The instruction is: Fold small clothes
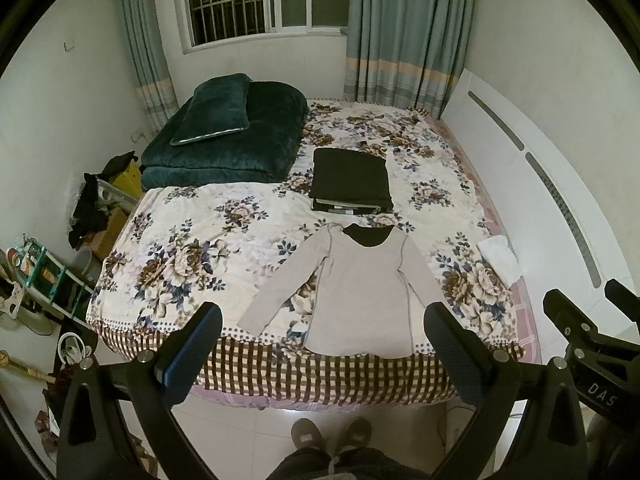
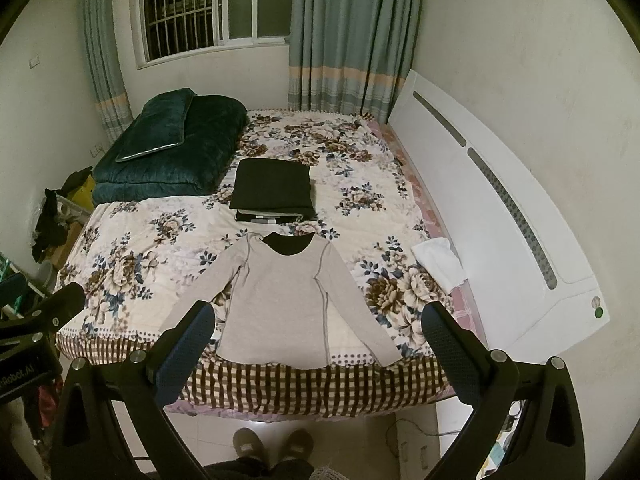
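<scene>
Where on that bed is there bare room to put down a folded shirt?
Left of the grey shirt, the floral sheet lies bare up to the green quilt. Another bare patch sits between the black folded stack and the headboard. The middle is crowded.

Grey long-sleeved top (image 2: 280, 300) flat on floral bedspread (image 2: 140, 240), right gripper's (image 2: 318, 322) fingers (image 2: 440, 328) wide apart.

Two handheld claws hang side by side in mid-air, both spread wide and gripping nothing. The left claw (image 1: 322, 322) points forward and down, its blue-padded fingers (image 1: 200, 344) far apart. The right claw (image 2: 316, 322) mirrors it, level and just beside it. Below, the person's slippered feet (image 1: 330, 434) stand together, toes forward, between the claws.
</scene>
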A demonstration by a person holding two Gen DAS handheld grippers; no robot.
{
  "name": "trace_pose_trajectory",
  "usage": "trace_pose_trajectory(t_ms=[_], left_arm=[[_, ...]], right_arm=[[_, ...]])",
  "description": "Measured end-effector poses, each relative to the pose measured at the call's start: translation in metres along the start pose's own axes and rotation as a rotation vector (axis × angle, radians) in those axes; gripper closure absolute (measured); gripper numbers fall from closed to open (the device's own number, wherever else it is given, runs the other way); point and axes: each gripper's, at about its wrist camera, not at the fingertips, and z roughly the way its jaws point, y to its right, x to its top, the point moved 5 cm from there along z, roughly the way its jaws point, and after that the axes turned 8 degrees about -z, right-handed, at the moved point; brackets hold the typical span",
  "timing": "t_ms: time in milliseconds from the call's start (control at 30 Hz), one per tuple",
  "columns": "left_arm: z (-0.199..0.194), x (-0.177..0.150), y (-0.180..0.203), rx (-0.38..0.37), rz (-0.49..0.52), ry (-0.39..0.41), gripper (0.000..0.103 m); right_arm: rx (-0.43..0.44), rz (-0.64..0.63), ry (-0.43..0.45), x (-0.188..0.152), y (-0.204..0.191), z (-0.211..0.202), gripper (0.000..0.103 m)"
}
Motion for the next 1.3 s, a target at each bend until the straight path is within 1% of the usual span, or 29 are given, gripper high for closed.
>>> trace_pose_trajectory(t_ms=[67, 167, 200, 233, 300, 333, 400, 433, 467, 500, 533, 567, 633, 667, 700, 733, 800, 833, 933, 1033, 1067, 1100, 1133, 1167, 1200, 1233, 1267, 1300], left_arm=[[0.002, 0.005, 0.005, 0.01, 0.004, 0.007, 0.0], [0.026, 0.014, 0.004, 0.046, 0.0, 0.05, 0.0], [0.043, 0.02, 0.005, 0.063, -0.006, 0.069, 0.0], [0.053, 0.019, -0.001, 0.073, -0.006, 0.073, 0.0], [0.092, 0.018, 0.0, 0.093, 0.008, 0.065, 0.0], [0.11, 0.016, -0.002, 0.104, 0.013, 0.059, 0.0], [0.163, 0.013, 0.004, 0.138, 0.029, 0.029, 0.0], [0.177, 0.006, -0.003, 0.147, 0.033, 0.023, 0.0], [0.209, 0.002, -0.002, 0.179, 0.044, -0.007, 0.0], [0.228, -0.002, 0.0, 0.192, 0.047, -0.03, 0.0], [0.248, -0.008, 0.001, 0.203, 0.049, -0.054, 0.0], [0.28, -0.014, 0.006, 0.231, 0.05, -0.089, 0.0], [0.325, -0.028, 0.009, 0.264, 0.049, -0.133, 0.0], [0.337, -0.035, 0.005, 0.28, 0.052, -0.149, 0.0], [0.361, -0.043, 0.006, 0.306, 0.057, -0.174, 0.0], [0.377, -0.049, 0.002, 0.319, 0.057, -0.19, 0.0], [0.414, -0.066, -0.002, 0.341, 0.042, -0.238, 0.0], [0.428, -0.073, -0.006, 0.344, 0.032, -0.258, 0.0], [0.475, -0.096, -0.01, 0.38, 0.018, -0.322, 0.0], [0.51, -0.116, -0.017, 0.411, 0.001, -0.374, 0.0], [0.52, -0.122, -0.02, 0.414, -0.009, -0.391, 0.0], [0.53, -0.129, -0.025, 0.418, -0.02, -0.41, 0.0], [0.537, -0.132, -0.025, 0.418, -0.024, -0.421, 0.0], [0.543, -0.135, -0.028, 0.417, -0.029, -0.429, 0.0], [0.549, -0.139, -0.032, 0.414, -0.034, -0.433, 0.0], [0.553, -0.14, -0.032, 0.411, -0.036, -0.435, 0.0], [0.556, -0.142, -0.035, 0.41, -0.039, -0.436, 0.0], [0.558, -0.143, -0.039, 0.409, -0.046, -0.437, 0.0]], right_arm=[[0.003, 0.017, -0.013, 0.003, 0.001, 0.003, 0.0], [0.014, 0.078, -0.05, 0.004, 0.01, 0.024, 0.0], [0.014, 0.106, -0.065, 0.002, 0.016, 0.037, 0.0], [0.001, 0.146, -0.09, -0.004, 0.026, 0.056, 0.0], [-0.031, 0.223, -0.137, -0.017, 0.048, 0.093, 0.0], [-0.049, 0.262, -0.159, -0.036, 0.06, 0.118, 0.0], [-0.111, 0.344, -0.231, -0.065, 0.091, 0.164, 0.0], [-0.128, 0.388, -0.26, -0.079, 0.106, 0.187, 0.0], [-0.143, 0.437, -0.297, -0.096, 0.123, 0.213, 0.0], [-0.154, 0.476, -0.336, -0.115, 0.137, 0.237, 0.0], [-0.155, 0.524, -0.374, -0.137, 0.154, 0.262, 0.0], [-0.15, 0.576, -0.408, -0.157, 0.169, 0.288, 0.0], [-0.154, 0.656, -0.476, -0.197, 0.196, 0.337, 0.0], [-0.147, 0.705, -0.511, -0.218, 0.21, 0.366, 0.0], [-0.139, 0.75, -0.534, -0.24, 0.222, 0.39, 0.0], [-0.128, 0.787, -0.551, -0.26, 0.231, 0.413, 0.001], [-0.093, 0.868, -0.595, -0.297, 0.247, 0.465, 0.005], [-0.084, 0.897, -0.612, -0.314, 0.253, 0.488, 0.005], [-0.089, 0.972, -0.675, -0.358, 0.257, 0.54, 0.005], [-0.081, 1.022, -0.721, -0.384, 0.252, 0.581, 0.008], [-0.077, 1.038, -0.726, -0.393, 0.25, 0.595, 0.011], [-0.069, 1.048, -0.724, -0.397, 0.247, 0.603, 0.021], [-0.06, 1.056, -0.721, -0.399, 0.244, 0.611, 0.029], [-0.049, 1.058, -0.709, -0.4, 0.239, 0.618, 0.046], [-0.056, 1.04, -0.69, -0.396, 0.234, 0.622, 0.067], [-0.076, 1.015, -0.675, -0.391, 0.232, 0.625, 0.08], [-0.121, 0.971, -0.65, -0.382, 0.227, 0.623, 0.099], [-0.151, 0.933, -0.63, -0.372, 0.222, 0.621, 0.1]])
